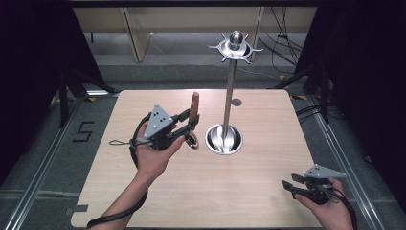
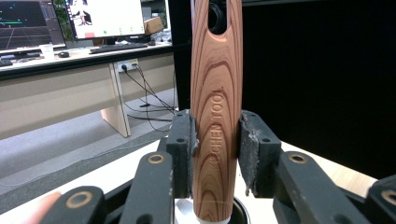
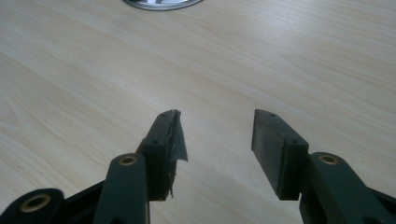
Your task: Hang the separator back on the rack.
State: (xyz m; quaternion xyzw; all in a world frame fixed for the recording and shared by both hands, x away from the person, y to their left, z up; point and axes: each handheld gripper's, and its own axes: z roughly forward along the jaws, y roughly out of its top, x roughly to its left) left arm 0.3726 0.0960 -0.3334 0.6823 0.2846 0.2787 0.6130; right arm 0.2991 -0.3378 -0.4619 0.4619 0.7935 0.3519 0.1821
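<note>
— Start nearest you. What is your right gripper [image 1: 293, 187] doing?

— It sits low at the near right part of the wooden table [image 1: 201, 201], in your right hand [image 1: 330, 208]. In the right gripper view its jaws stand spread with bare tabletop between them, and the pad on one jaw is torn and peeling at its edge. The rim of the stand's round base [image 3: 161, 3] lies straight ahead of it, well apart.

— And your left gripper [image 1: 191, 125]?

— Your left hand [image 1: 155, 155] holds it above the table's middle left. Its jaws are pressed onto a wooden kitchen-tool handle [image 2: 216, 116], one pad on each side.

— Which way does that handle run?

— Its long axis is upright, crossing the jaws at a right angle. The end with the hanging hole [image 2: 219, 21] points up beyond the jaws; the lower end meets a pale metal collar just below them. The lettering "KITCHEN TOOL" runs along the length. In the high view a metal ring-shaped part [image 1: 192, 142] hangs beneath the jaws; what it is, I cannot tell.

— What lies past it?

— Just beside that gripper's tips stands the steel utensil stand [image 1: 230, 86], its pole vertical, with a hooked crown [image 1: 235, 47] on top.
</note>
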